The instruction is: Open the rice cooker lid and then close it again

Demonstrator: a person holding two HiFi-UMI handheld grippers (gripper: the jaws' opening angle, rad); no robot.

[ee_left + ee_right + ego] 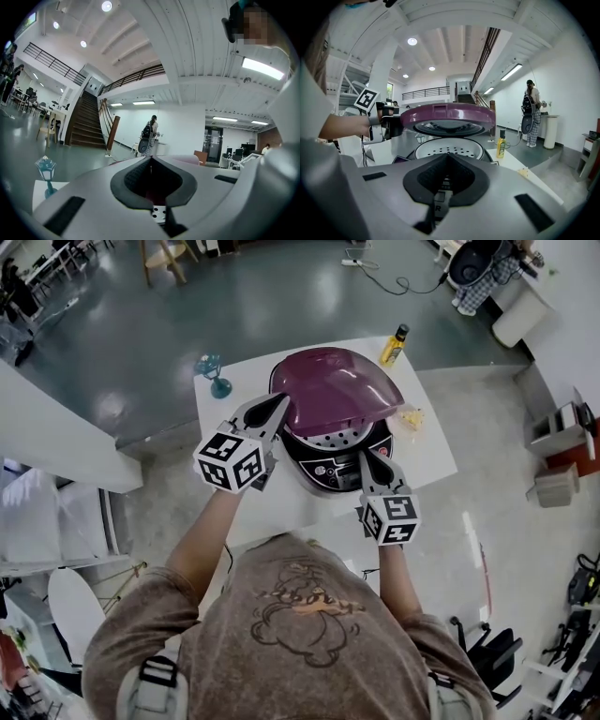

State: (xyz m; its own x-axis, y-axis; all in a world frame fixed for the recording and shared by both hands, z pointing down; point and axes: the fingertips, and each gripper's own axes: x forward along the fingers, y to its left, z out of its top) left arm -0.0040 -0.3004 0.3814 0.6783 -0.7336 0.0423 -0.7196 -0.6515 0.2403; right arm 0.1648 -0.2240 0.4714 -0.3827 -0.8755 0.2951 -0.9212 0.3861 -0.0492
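A rice cooker [328, 470] stands on a white table [427, 460]. Its purple lid [333, 385] is raised partway, hinged at the far side, and the white perforated inner plate [447, 149] shows beneath it. My left gripper [279, 404] is shut, with its tips against the lid's left rim; in the right gripper view the lid [447, 117] hovers level, with the left gripper [391, 127] at its edge. My right gripper [373, 460] is shut with nothing in it, right by the cooker's front control panel. In the left gripper view the shut left gripper [151, 159] hides most of the lid.
At the table's far right corner stands a yellow bottle [394, 343], with a small yellow crumpled thing [411, 416] nearer to me. A teal lantern ornament [214, 373] sits at the far left corner. A person [529, 112] stands by a counter across the room.
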